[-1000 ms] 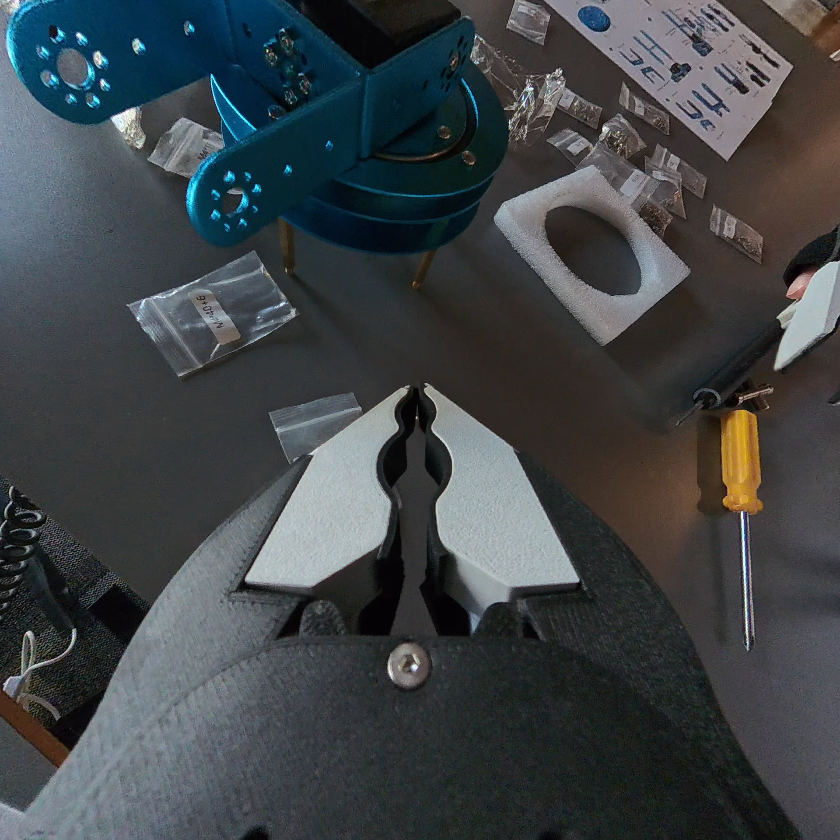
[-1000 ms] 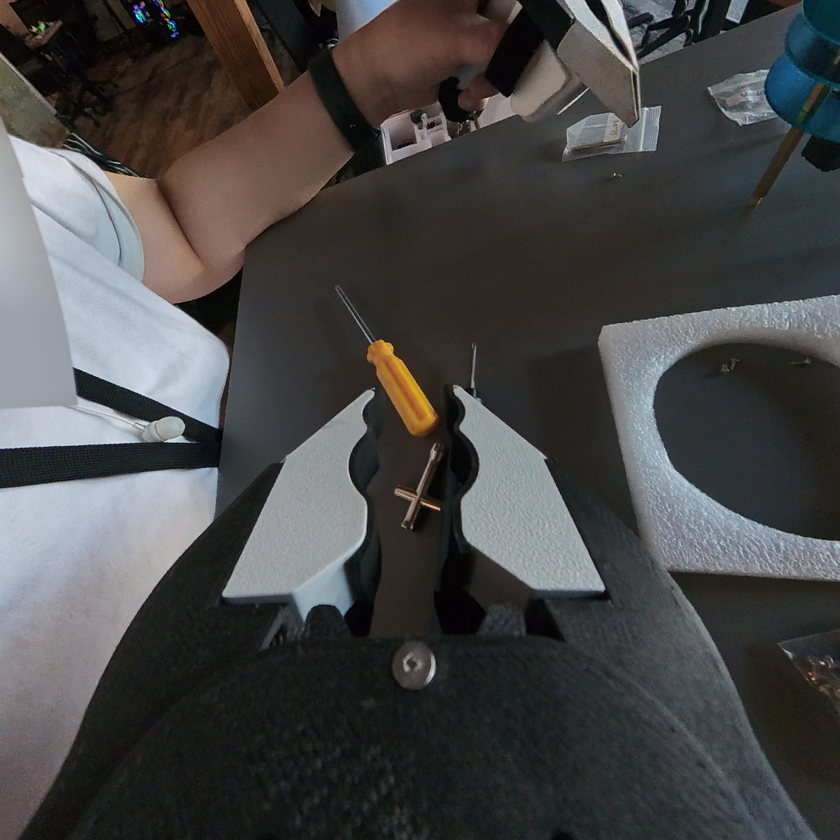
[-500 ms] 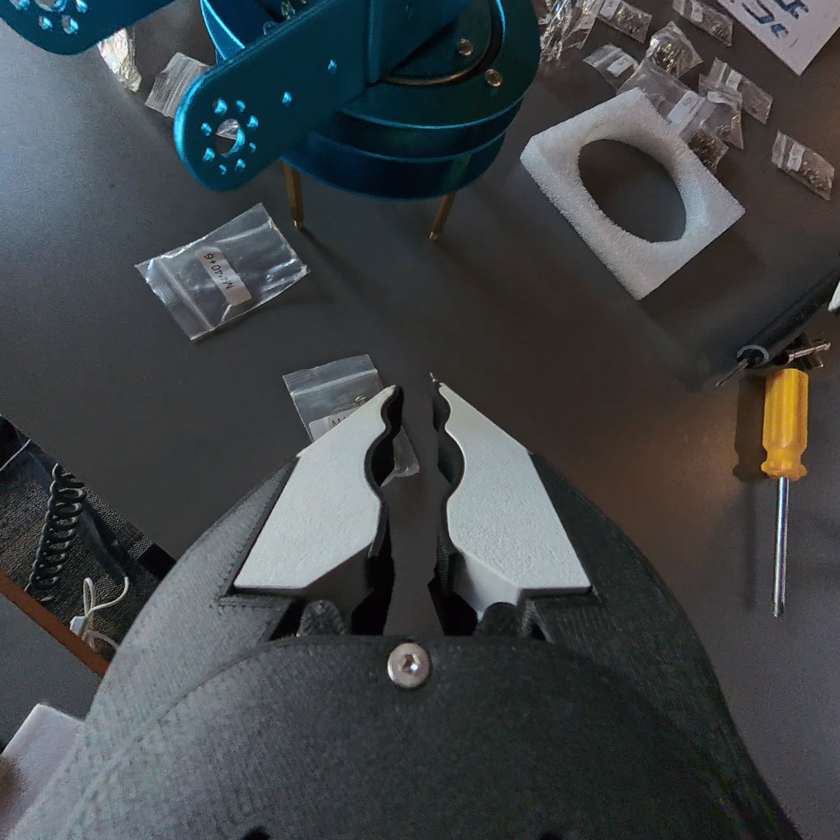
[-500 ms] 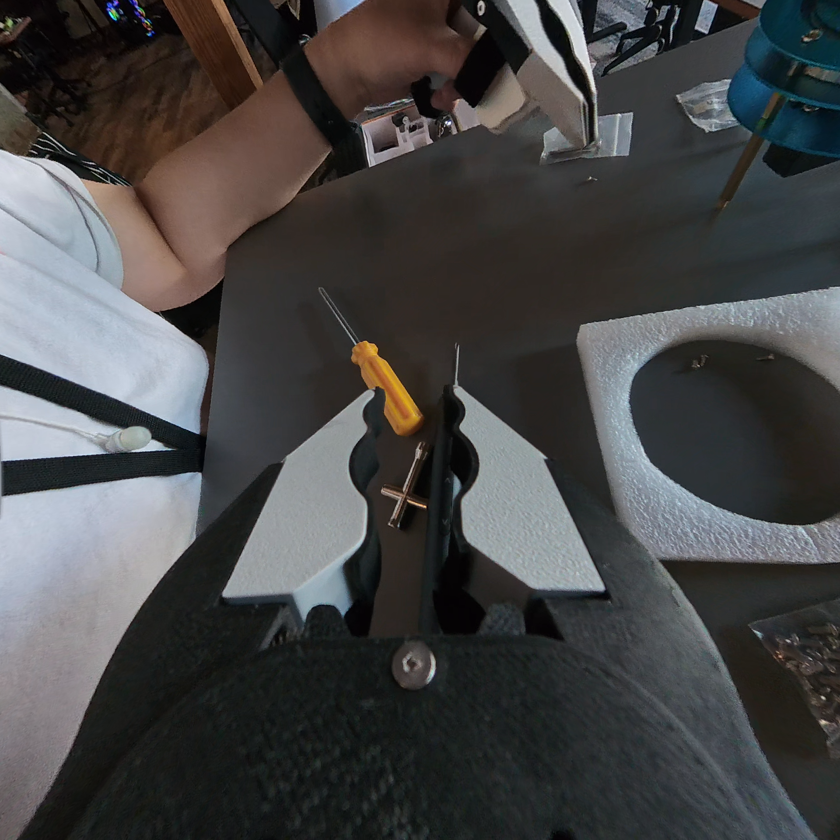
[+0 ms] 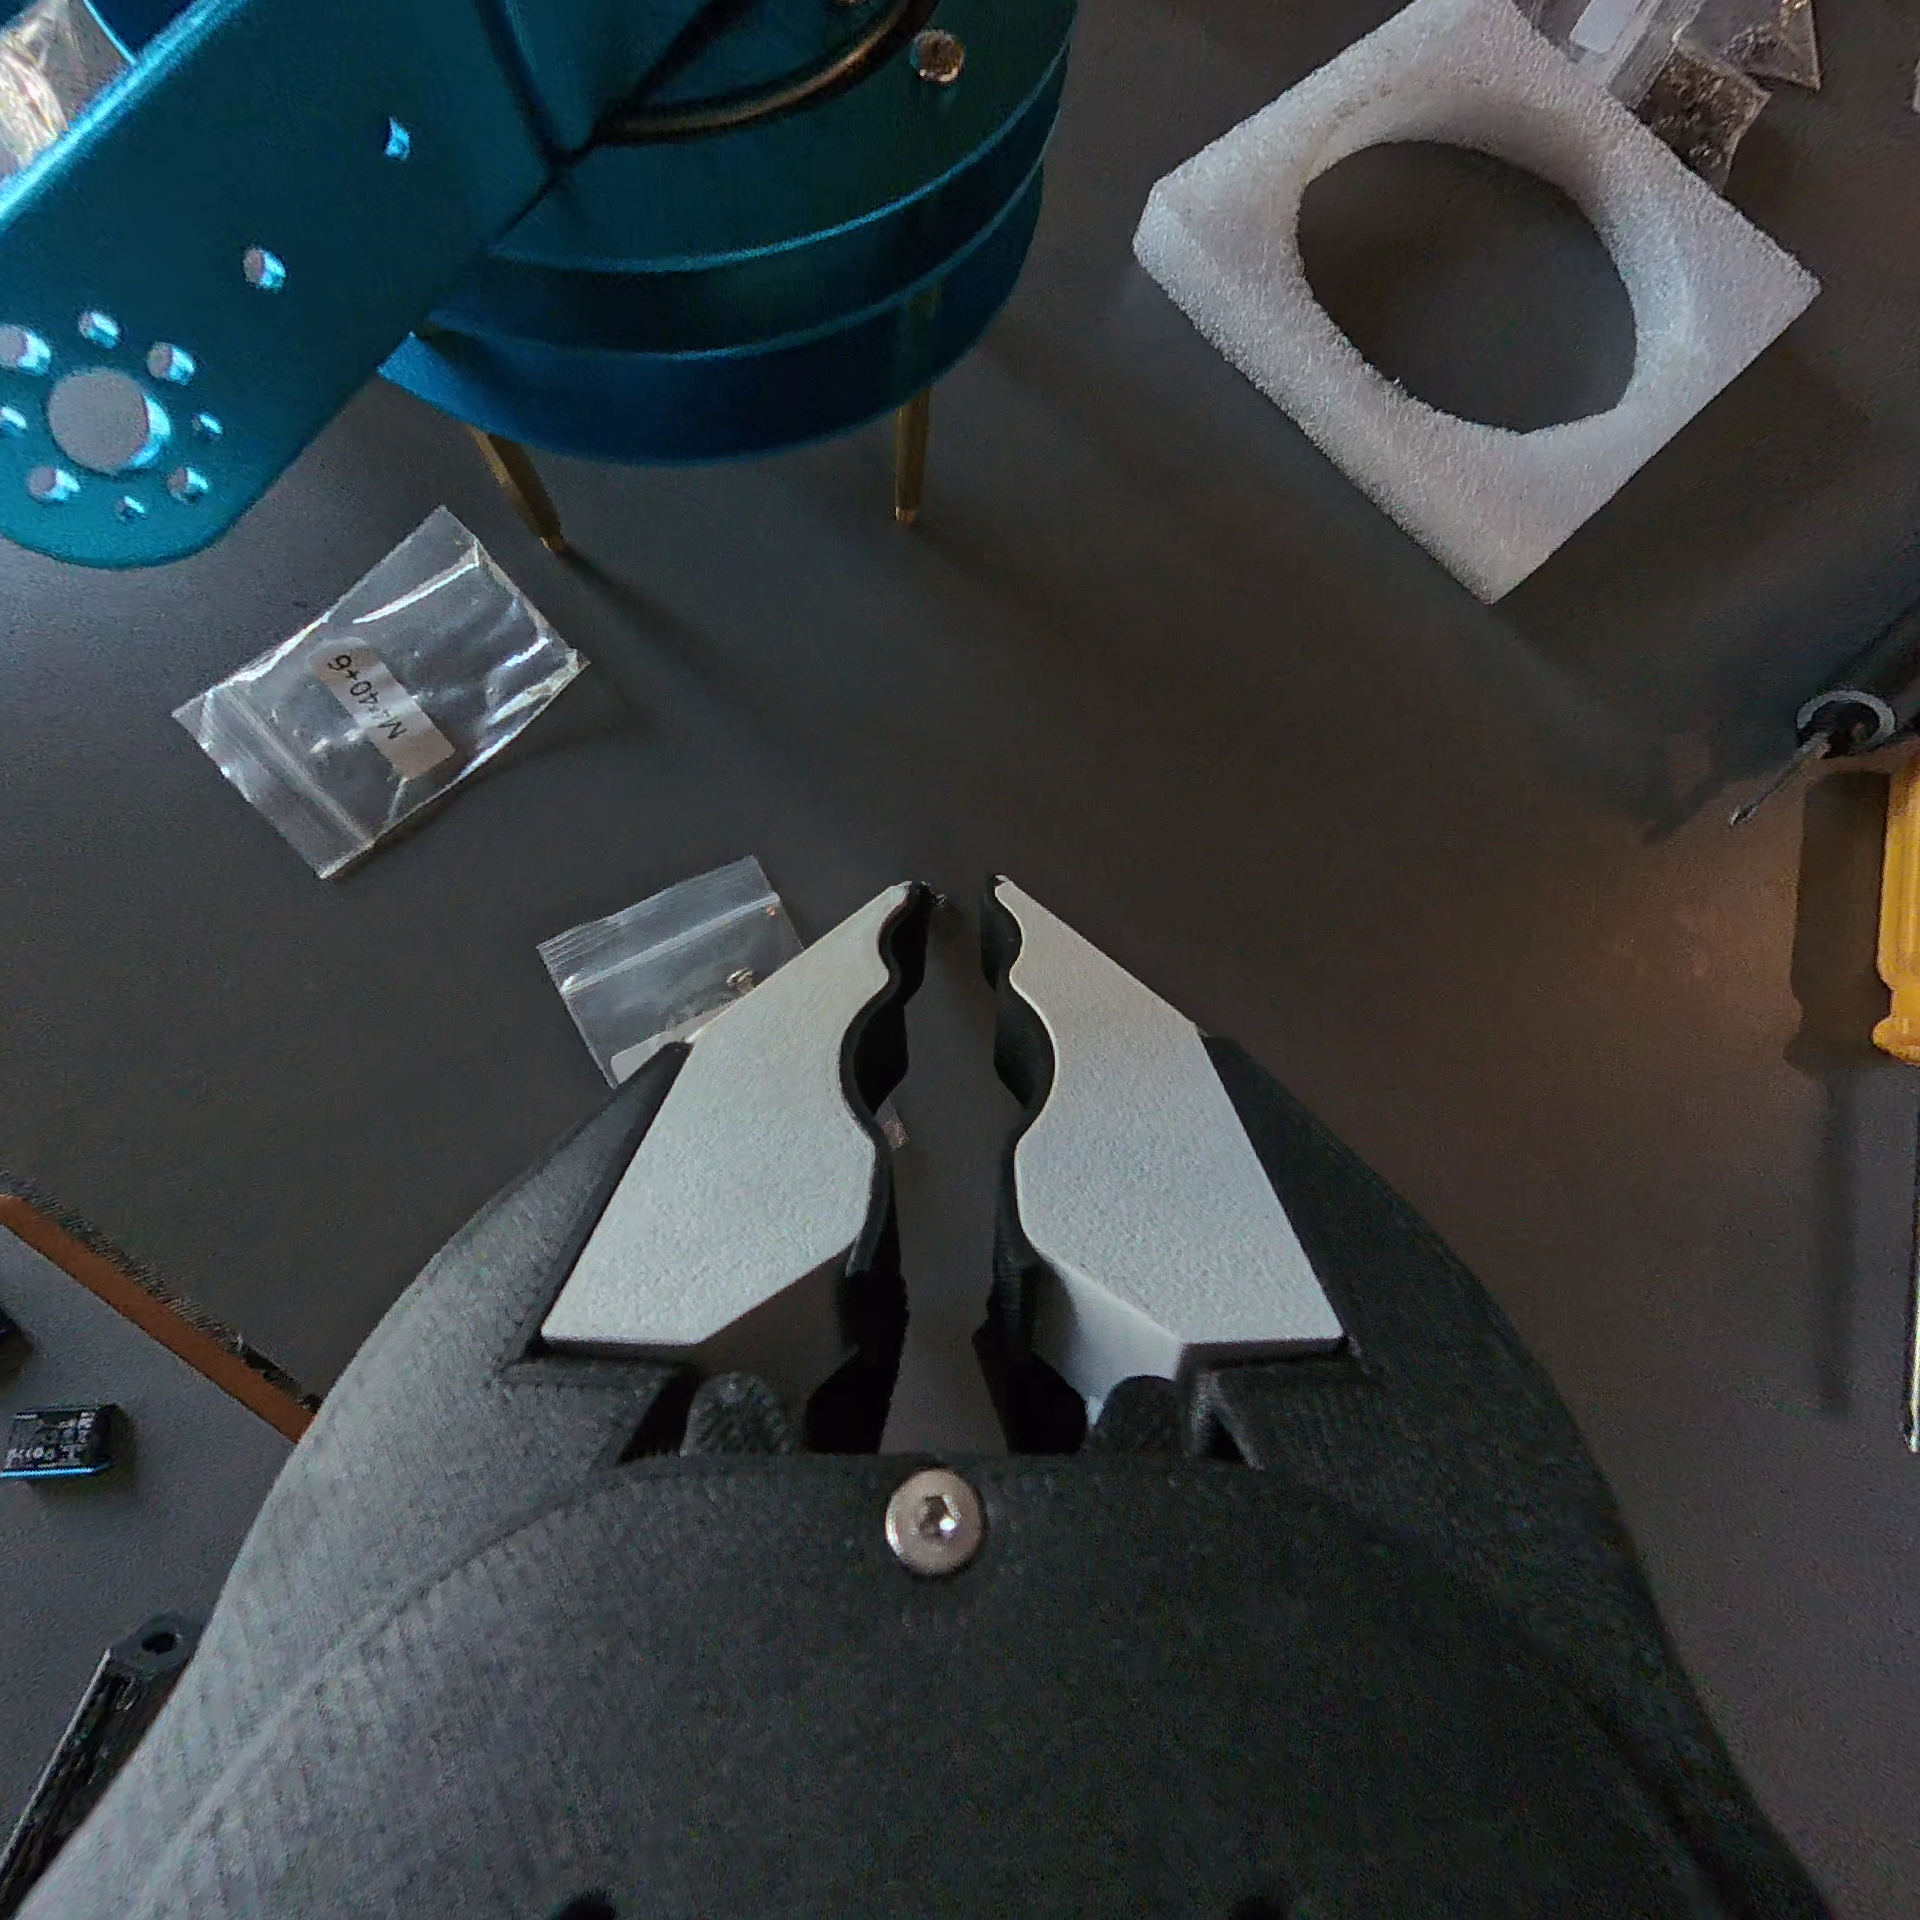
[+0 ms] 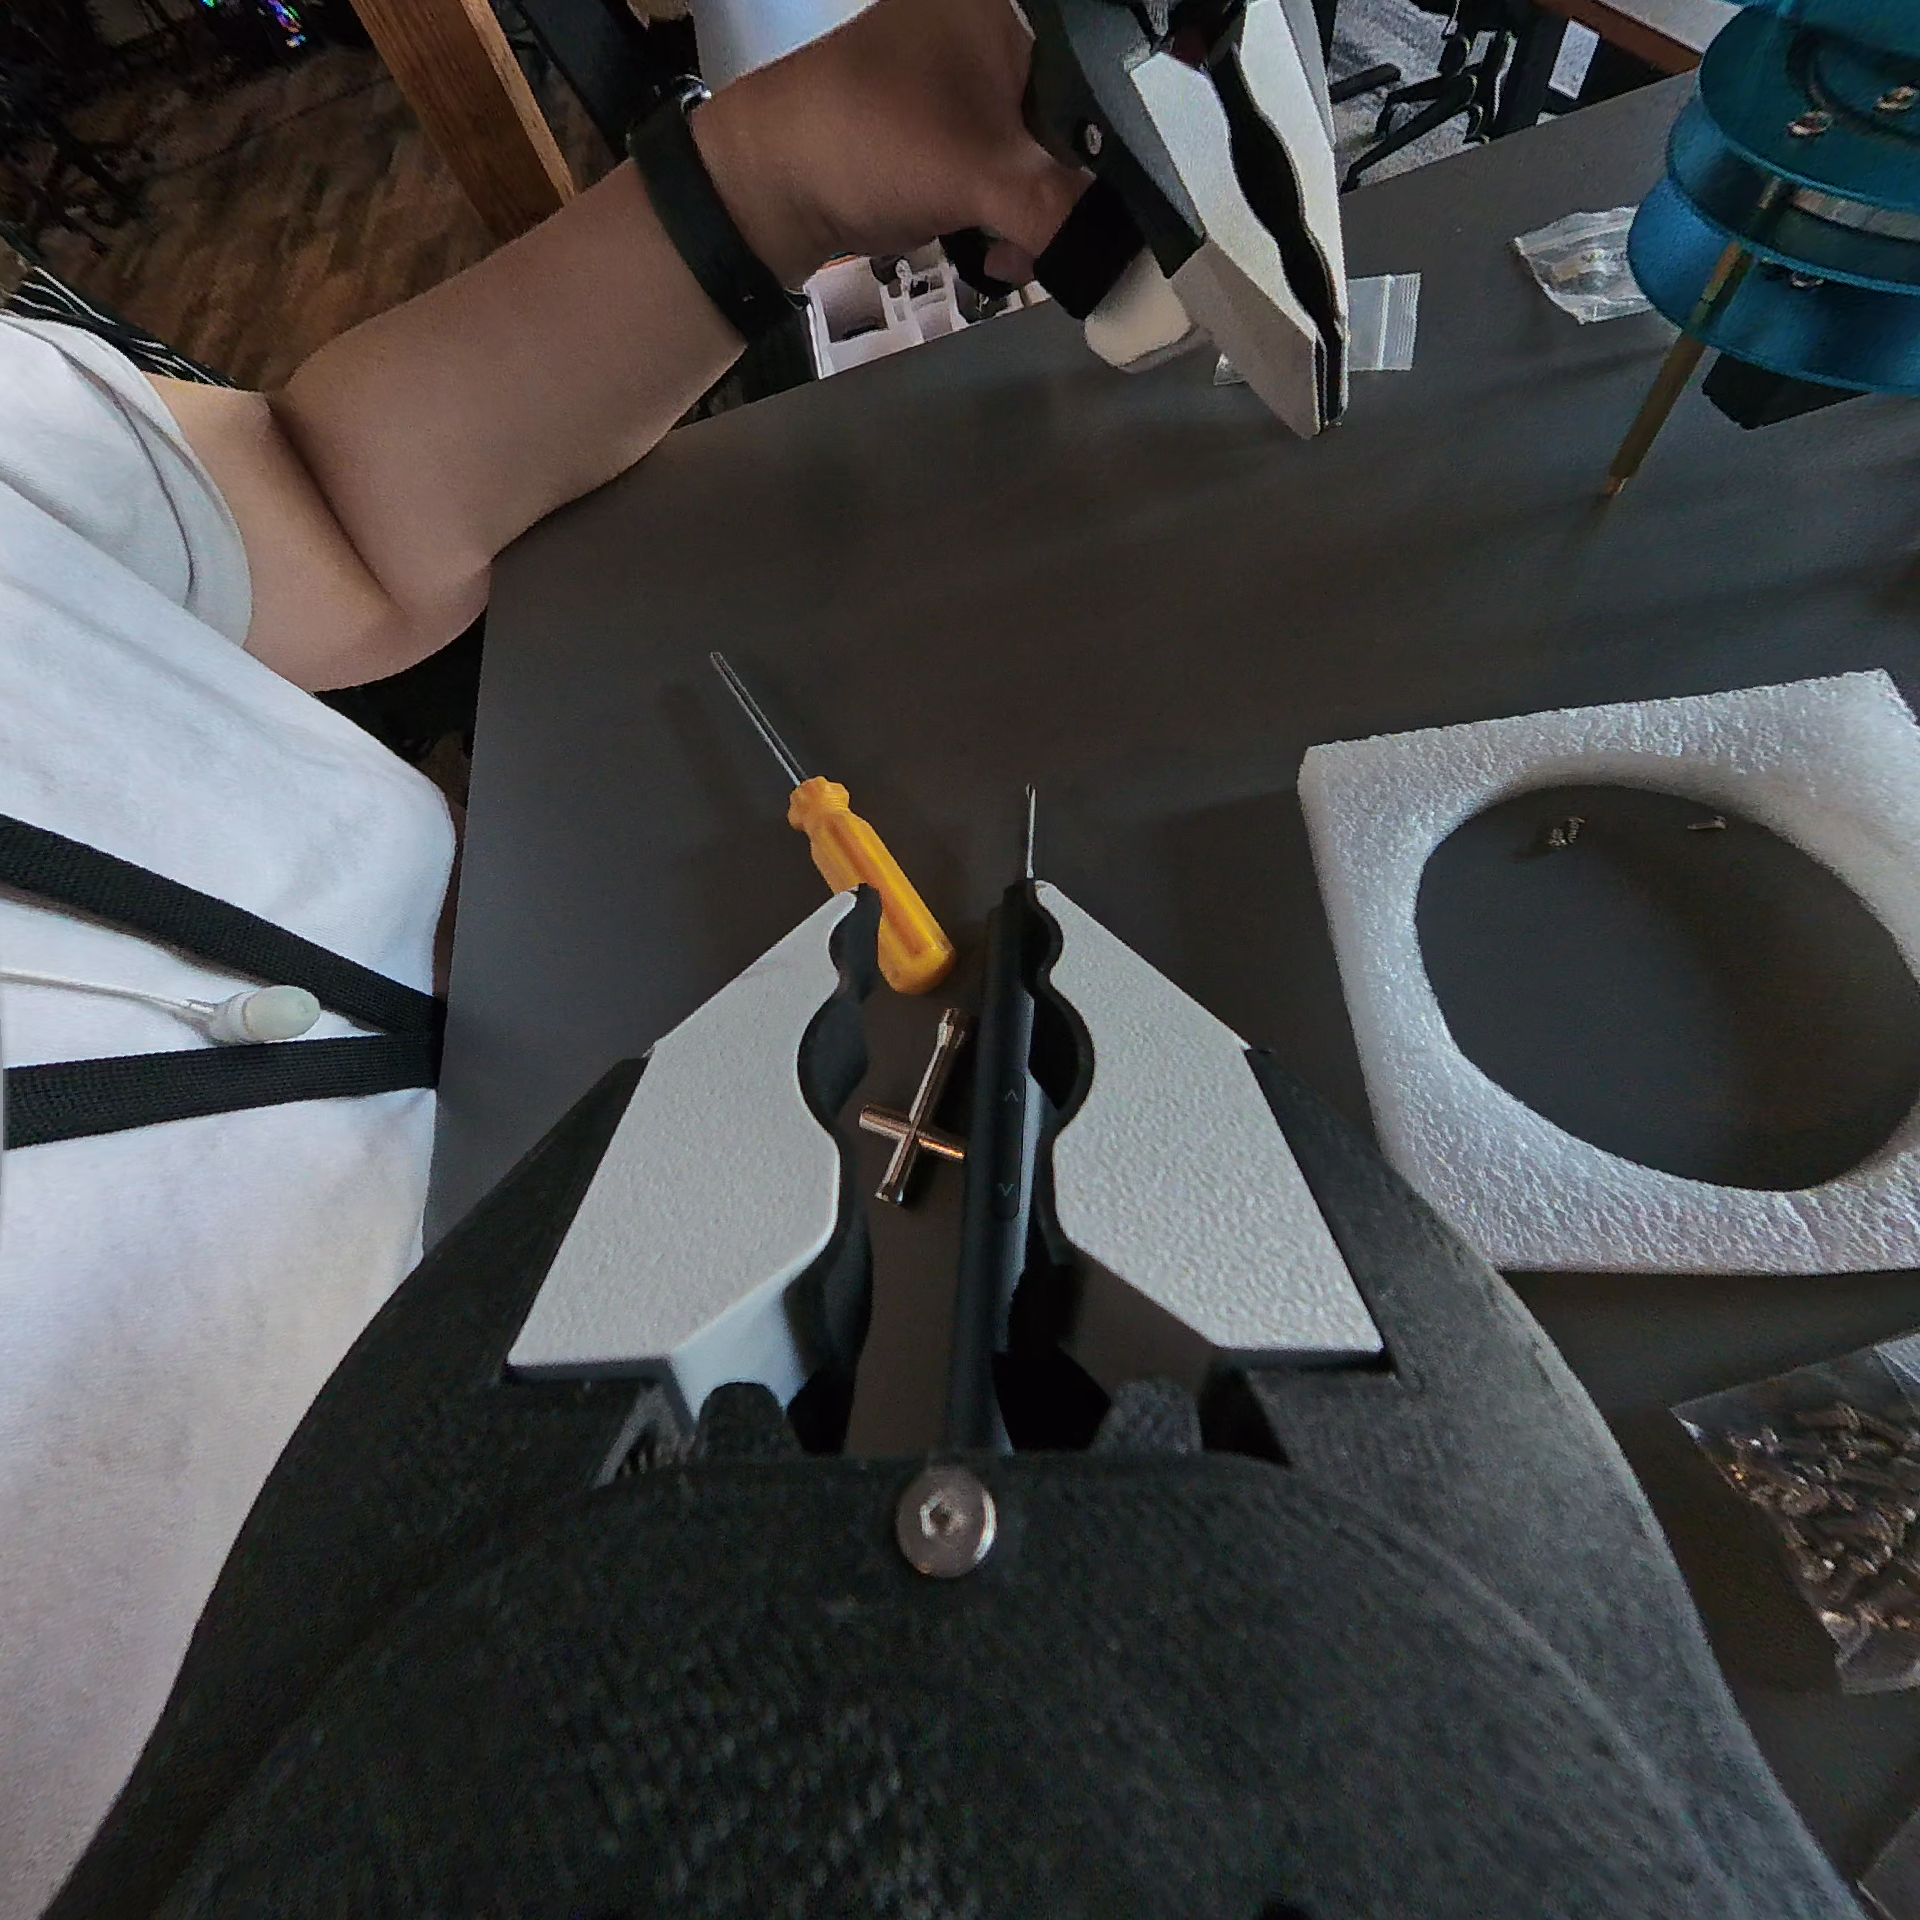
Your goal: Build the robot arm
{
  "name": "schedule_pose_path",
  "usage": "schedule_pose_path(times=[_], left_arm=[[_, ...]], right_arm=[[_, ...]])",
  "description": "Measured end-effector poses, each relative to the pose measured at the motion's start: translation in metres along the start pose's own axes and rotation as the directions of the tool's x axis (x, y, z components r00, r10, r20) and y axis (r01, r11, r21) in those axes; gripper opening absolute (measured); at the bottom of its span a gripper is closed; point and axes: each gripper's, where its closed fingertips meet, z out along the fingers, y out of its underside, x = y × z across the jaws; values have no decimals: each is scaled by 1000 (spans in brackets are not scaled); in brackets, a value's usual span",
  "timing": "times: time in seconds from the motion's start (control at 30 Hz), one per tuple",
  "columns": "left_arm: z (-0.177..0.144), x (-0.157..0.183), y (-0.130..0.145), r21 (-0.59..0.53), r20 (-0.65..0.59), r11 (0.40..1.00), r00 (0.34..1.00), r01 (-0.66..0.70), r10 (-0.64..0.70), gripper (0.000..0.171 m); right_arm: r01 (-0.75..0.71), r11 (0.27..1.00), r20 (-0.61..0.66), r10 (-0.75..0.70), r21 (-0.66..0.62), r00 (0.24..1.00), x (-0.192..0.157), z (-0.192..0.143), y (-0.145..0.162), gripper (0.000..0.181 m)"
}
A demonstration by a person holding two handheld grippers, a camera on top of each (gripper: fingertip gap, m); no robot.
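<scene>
Left gripper slightly open over a tiny screw; should centre it before closing. Right gripper open, black screwdriver along one finger.

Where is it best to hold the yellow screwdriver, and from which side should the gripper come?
Probably best by the thick handle of the yellow screwdriver, from above, closing across its width. It lies flat on the table, and its shaft looks too thin for a sure hold. Stay off the butt end: the cross wrench lies close.
</scene>
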Motion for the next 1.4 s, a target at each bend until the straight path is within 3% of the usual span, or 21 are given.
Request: schedule_pose_path(times=[0.23,0.53,0.87,1.4], left_arm=[[-2,6,3,-8,-33,1000,999,-20,20,7],[-3,-6,-1,23,47,997,996,-76,75,8],[-5,-6,-7,92,7,992,996,-87,87,10],[1,-6,-4,90,-29,994,997,-65,67,10]], right_arm=[[-5,1000,7,5,-1,1000,-1,0,0,26],[0,1000,9,0,3,1000,-3,-1,-1,26],[-12,1000,25,12,-1,1000,-4,1,0,26],[-31,1000,35,31,-6,999,-3,3,3,26]])
